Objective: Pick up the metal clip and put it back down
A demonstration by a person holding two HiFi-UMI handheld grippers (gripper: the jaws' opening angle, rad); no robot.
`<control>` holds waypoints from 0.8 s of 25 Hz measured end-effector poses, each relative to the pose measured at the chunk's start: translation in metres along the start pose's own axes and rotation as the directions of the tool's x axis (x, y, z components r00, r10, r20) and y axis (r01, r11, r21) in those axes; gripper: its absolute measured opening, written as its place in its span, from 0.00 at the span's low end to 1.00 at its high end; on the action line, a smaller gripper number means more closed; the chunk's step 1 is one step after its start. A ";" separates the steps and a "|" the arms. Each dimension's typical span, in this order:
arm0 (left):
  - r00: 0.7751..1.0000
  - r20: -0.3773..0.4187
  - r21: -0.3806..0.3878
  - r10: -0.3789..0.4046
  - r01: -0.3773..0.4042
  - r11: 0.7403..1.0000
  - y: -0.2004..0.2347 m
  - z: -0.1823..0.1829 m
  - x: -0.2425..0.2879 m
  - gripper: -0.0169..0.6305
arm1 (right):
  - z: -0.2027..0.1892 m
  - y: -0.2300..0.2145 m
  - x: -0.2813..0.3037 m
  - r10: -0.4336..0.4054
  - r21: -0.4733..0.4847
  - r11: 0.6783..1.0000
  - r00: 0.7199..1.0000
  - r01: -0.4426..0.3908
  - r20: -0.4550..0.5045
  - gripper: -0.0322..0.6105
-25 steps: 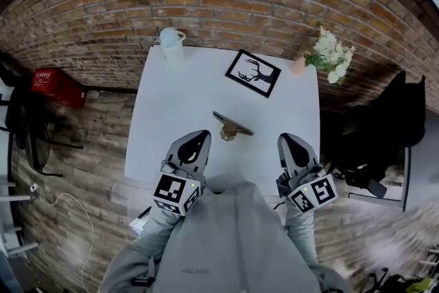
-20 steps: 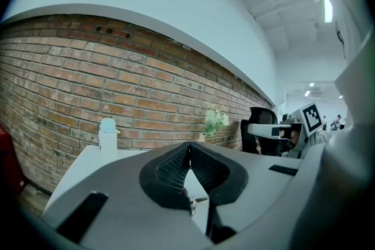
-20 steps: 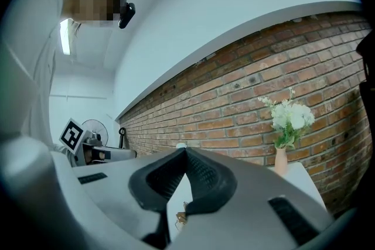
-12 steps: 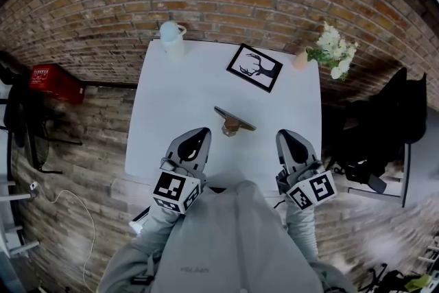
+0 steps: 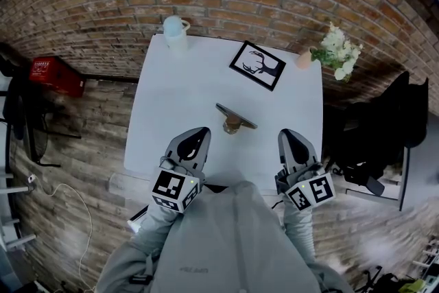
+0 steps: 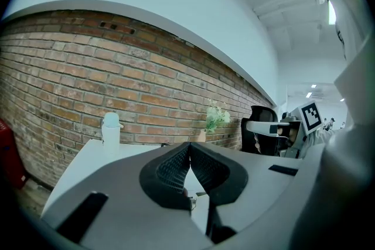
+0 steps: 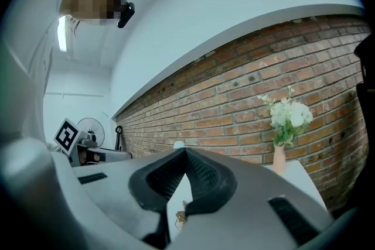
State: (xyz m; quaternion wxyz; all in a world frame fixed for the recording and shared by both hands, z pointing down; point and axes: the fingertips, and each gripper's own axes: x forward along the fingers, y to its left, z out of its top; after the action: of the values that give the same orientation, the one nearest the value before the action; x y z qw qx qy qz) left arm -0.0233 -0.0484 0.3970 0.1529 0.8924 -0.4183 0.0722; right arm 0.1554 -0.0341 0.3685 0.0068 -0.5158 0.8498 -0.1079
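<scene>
The metal clip (image 5: 234, 119) lies on the white bench (image 5: 171, 113), near its middle, with bare bench top all round it and neither tool touching it. In the head view it sits at about 1 o'clock from the left tool (image 5: 200, 135) and at about 11 o'clock from the right tool (image 5: 287, 136). Both tools hover over the near edge of the bench, well short of the clip.

Each tool is clenched on nothing. In the left gripper view the ribbed pads of the left tool (image 6: 188, 152) meet in a closed seam, and in the right gripper view those of the right tool (image 7: 185, 155) do the same.

A clip at rest with both tools clenched and clear of it fits two stages equally. It may be waiting to be lifted, or it may already have been set back down. The pictures do not settle which, so no step can be named with confidence.

Should a grasp come next, it would need one tool to release its jaws wide enough for the clip's thin plate. That tool would also have to reach forward and down toward the bench's centre.

A pale jug (image 5: 175, 31) stands at the bench's 11 o'clock corner and a framed deer print (image 5: 257, 66) lies at 1 o'clock from the clip, both well apart from it.
</scene>
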 end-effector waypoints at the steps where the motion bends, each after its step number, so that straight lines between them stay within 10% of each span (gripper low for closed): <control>1: 1.000 0.000 0.000 0.001 -0.001 1.000 0.000 0.000 0.000 0.07 | 0.000 0.000 0.000 -0.004 -0.001 1.000 1.000 0.004 0.000 0.09; 20: 1.000 -0.003 0.001 0.021 -0.021 1.000 0.004 -0.001 0.000 0.07 | -0.002 -0.003 0.000 -0.005 0.036 0.999 1.000 0.005 0.014 0.09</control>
State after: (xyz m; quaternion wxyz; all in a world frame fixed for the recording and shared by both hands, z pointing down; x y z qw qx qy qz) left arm -0.0264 -0.0502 0.3987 0.1525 0.8878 -0.4276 0.0754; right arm 0.1579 -0.0350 0.3709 0.0217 -0.5186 0.8463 -0.1196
